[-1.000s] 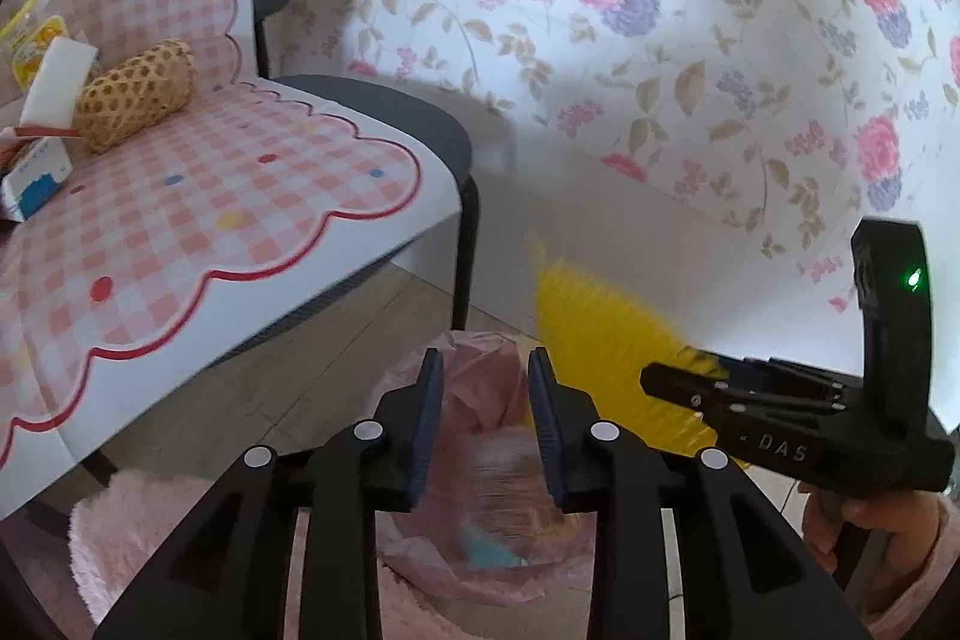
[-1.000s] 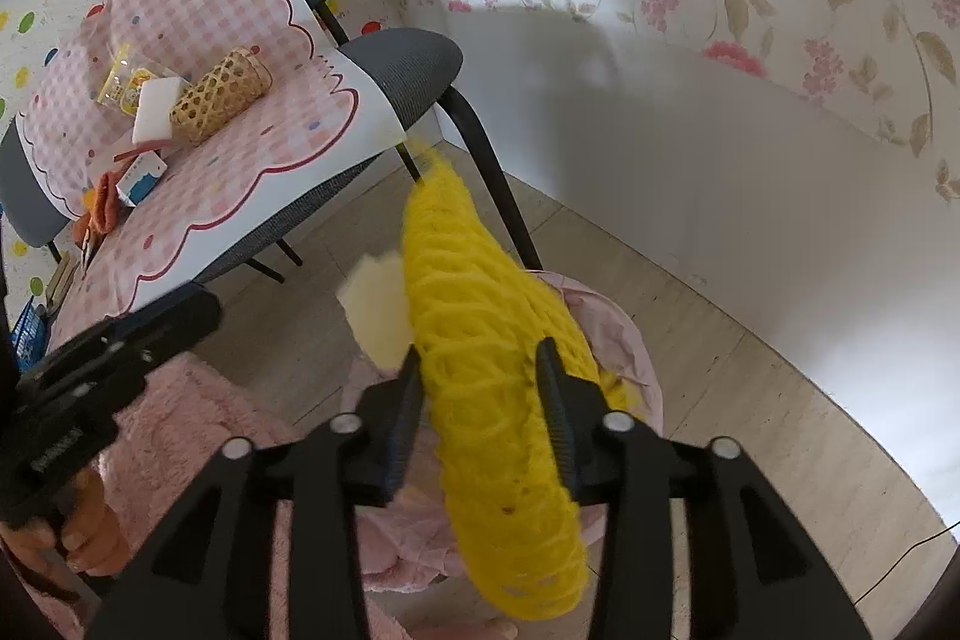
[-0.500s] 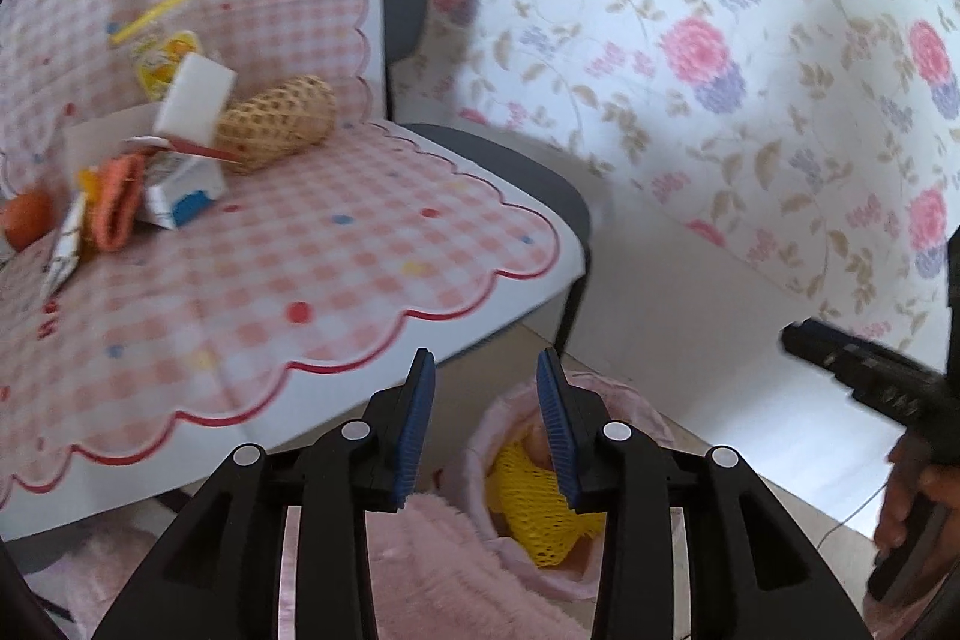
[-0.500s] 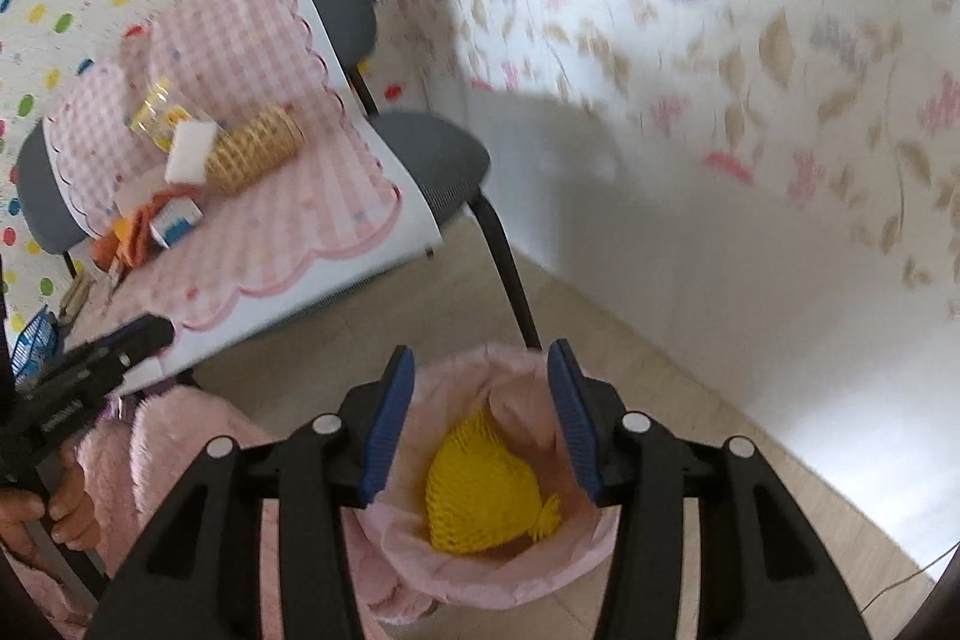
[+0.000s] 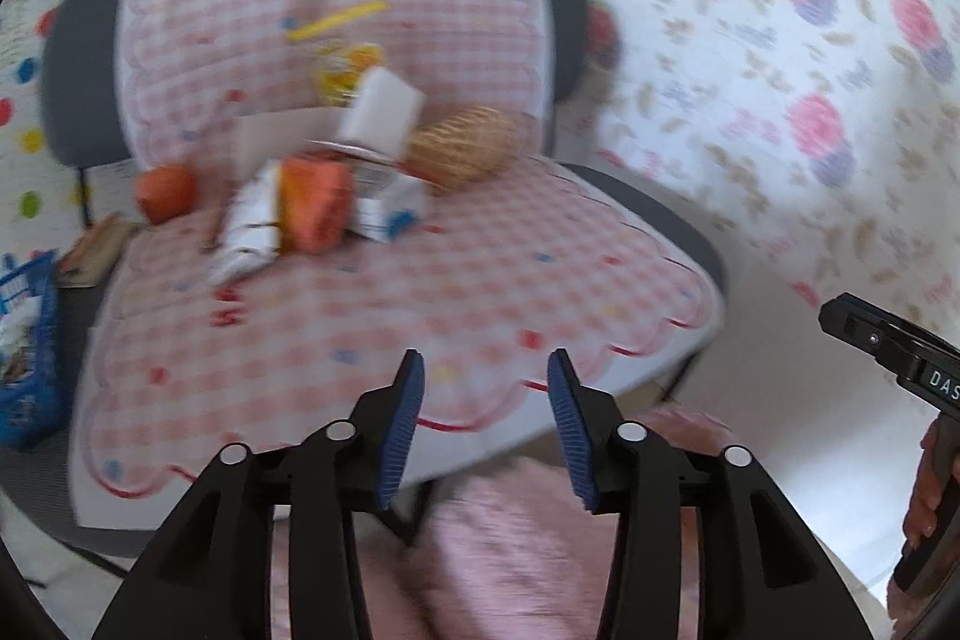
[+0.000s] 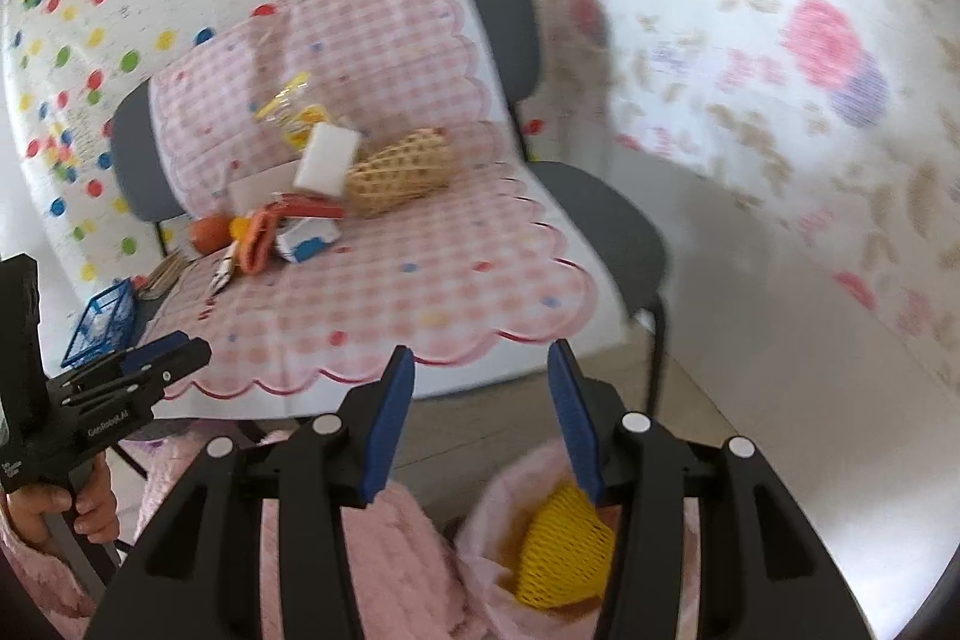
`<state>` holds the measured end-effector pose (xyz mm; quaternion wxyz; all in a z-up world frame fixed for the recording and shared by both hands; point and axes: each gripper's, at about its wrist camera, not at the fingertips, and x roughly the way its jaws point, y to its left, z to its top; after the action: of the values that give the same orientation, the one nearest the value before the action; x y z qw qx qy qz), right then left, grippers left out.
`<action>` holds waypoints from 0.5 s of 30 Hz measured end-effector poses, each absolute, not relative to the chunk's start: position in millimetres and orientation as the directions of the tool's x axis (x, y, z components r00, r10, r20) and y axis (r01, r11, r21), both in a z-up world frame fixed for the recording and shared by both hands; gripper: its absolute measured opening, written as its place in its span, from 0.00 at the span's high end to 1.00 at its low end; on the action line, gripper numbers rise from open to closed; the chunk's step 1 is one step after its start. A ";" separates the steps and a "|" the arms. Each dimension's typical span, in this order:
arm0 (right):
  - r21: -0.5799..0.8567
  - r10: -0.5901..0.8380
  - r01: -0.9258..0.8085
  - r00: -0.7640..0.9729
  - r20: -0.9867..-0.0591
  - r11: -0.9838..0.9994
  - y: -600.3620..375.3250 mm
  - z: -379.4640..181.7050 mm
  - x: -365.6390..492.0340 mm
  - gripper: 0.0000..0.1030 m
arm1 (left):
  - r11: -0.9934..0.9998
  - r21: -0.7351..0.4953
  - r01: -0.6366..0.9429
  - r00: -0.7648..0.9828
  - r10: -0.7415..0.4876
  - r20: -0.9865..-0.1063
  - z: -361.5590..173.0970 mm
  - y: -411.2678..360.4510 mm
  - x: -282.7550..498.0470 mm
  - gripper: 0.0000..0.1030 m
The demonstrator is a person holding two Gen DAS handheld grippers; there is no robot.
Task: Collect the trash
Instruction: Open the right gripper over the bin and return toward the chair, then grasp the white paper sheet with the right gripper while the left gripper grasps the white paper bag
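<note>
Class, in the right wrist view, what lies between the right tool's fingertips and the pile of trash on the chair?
Only bare pink checked cloth separates the open right tool from the trash pile.

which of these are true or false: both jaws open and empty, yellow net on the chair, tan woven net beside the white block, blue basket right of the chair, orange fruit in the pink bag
1. Both the left gripper and right gripper have open, empty jaws. True.
2. The yellow net lies on the chair. False: it sits inside the pink bag on the floor.
3. The tan woven net lies beside the white block. True.
4. The blue basket is right of the chair. False: it is left.
5. The orange fruit is in the pink bag. False: it is on the chair.
</note>
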<state>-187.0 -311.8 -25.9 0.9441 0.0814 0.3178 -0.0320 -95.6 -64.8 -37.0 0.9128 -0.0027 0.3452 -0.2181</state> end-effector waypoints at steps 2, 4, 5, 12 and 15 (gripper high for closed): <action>0.126 0.016 0.077 0.793 -0.609 0.989 -299.7 -23.7 -170.2 0.55 | 0.926 -0.147 0.346 0.689 -0.358 -0.630 -35.2 -48.2 -85.0 0.52; 0.120 0.042 0.040 0.789 -0.612 0.992 -288.9 -21.9 -155.3 0.55 | 0.945 -0.141 0.296 0.703 -0.315 -0.637 -34.5 -32.2 -74.0 0.50; 0.118 0.058 0.019 0.787 -0.615 0.993 -282.0 -21.0 -145.5 0.55 | 0.952 -0.140 0.273 0.707 -0.298 -0.642 -34.5 -25.2 -69.0 0.47; 0.112 0.140 -0.090 0.765 -0.629 0.990 -244.6 -21.4 -88.4 0.53 | 0.983 -0.102 0.152 0.724 -0.181 -0.665 -28.4 13.6 -38.2 0.36; 0.098 0.158 -0.124 0.753 -0.639 0.987 -229.2 -24.7 -66.4 0.51 | 0.989 -0.097 0.114 0.725 -0.150 -0.672 -27.1 26.1 -23.1 0.29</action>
<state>-66.4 -229.2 -24.7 0.9359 0.0247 0.3433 0.0755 -23.1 26.1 -27.1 0.9284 -0.0242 0.3640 -0.0711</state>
